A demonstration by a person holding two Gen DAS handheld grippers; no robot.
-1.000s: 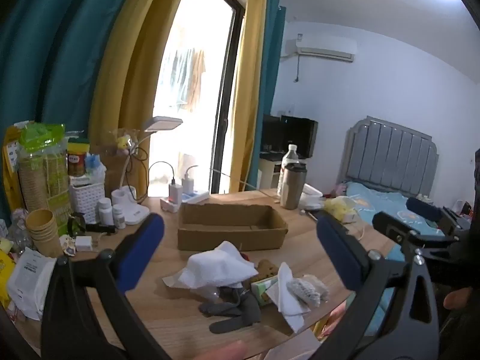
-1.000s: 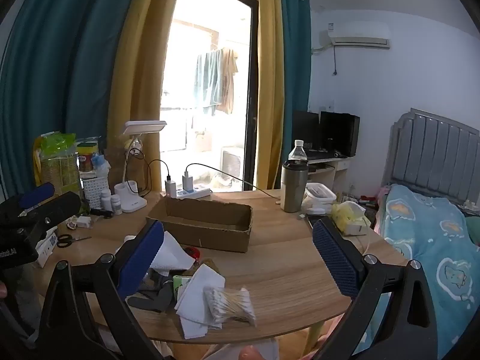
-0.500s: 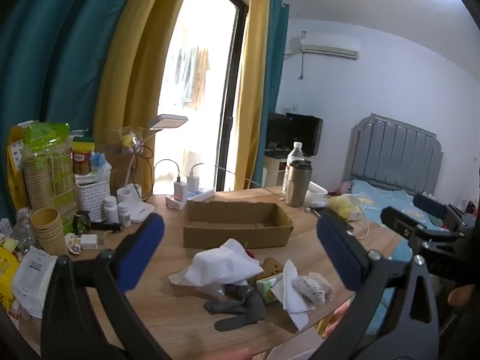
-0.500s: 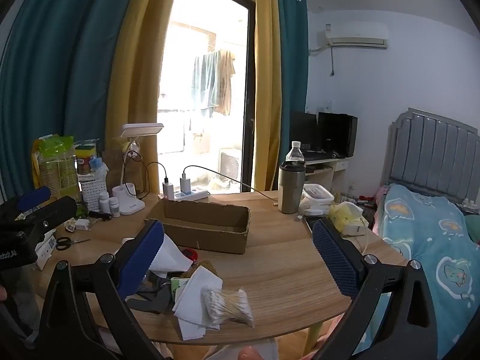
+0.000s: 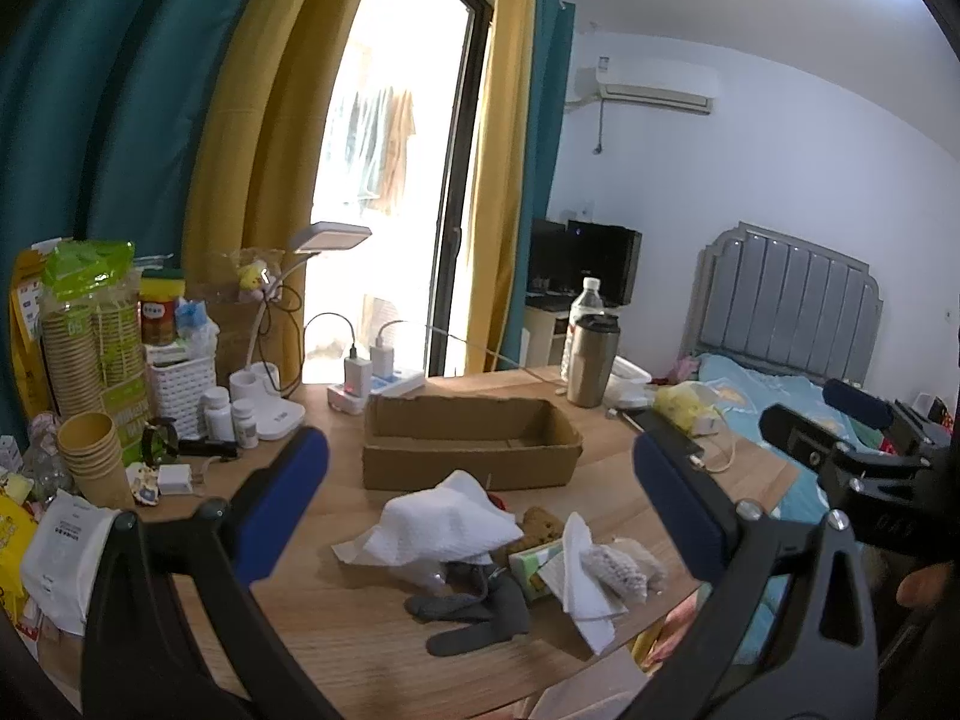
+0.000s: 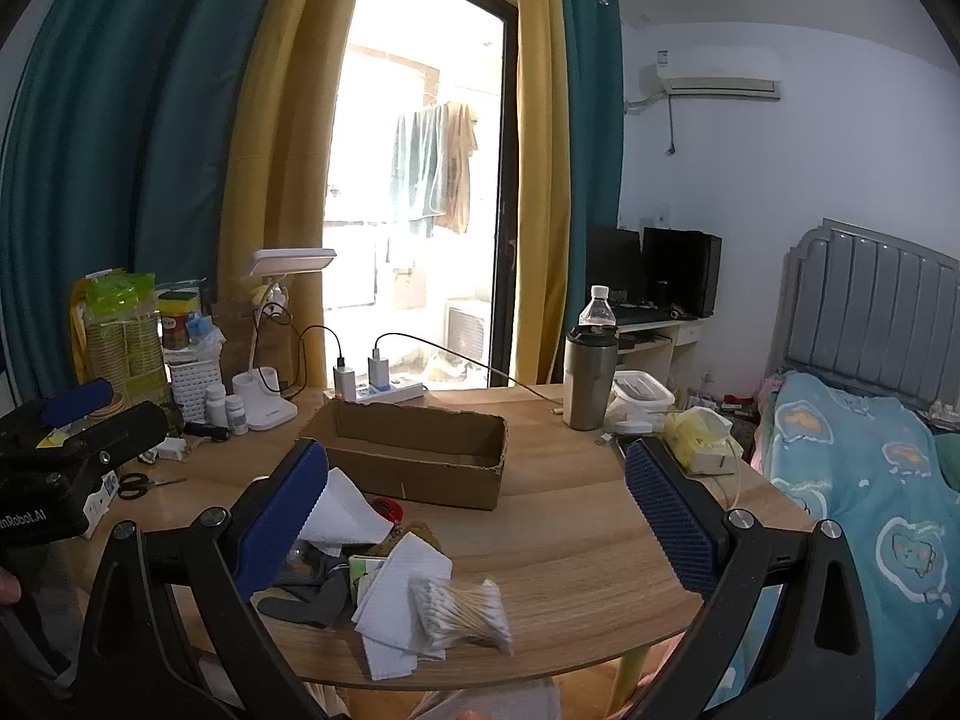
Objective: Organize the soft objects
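A pile of soft things lies near the table's front edge: a crumpled white tissue (image 5: 444, 525), a grey glove (image 5: 474, 615), a green tissue pack (image 5: 531, 564), a folded white napkin (image 6: 399, 597) and a bag of cotton swabs (image 6: 465, 609). Behind the pile stands an empty cardboard box (image 5: 471, 441) (image 6: 414, 450). My left gripper (image 5: 480, 495) hovers open above the pile with nothing between its blue pads. My right gripper (image 6: 477, 501) is open too, over the pile's right side, holding nothing.
A steel tumbler (image 6: 589, 378), water bottle (image 6: 595, 309), power strip (image 6: 384, 390) and desk lamp (image 6: 288, 324) stand behind the box. Paper cups (image 5: 96, 468), pill bottles and packets crowd the table's left. A bed (image 6: 864, 480) lies to the right.
Both grippers have crept slightly closer to the table; the views shift a little. Both stay open and nothing on the table has moved.
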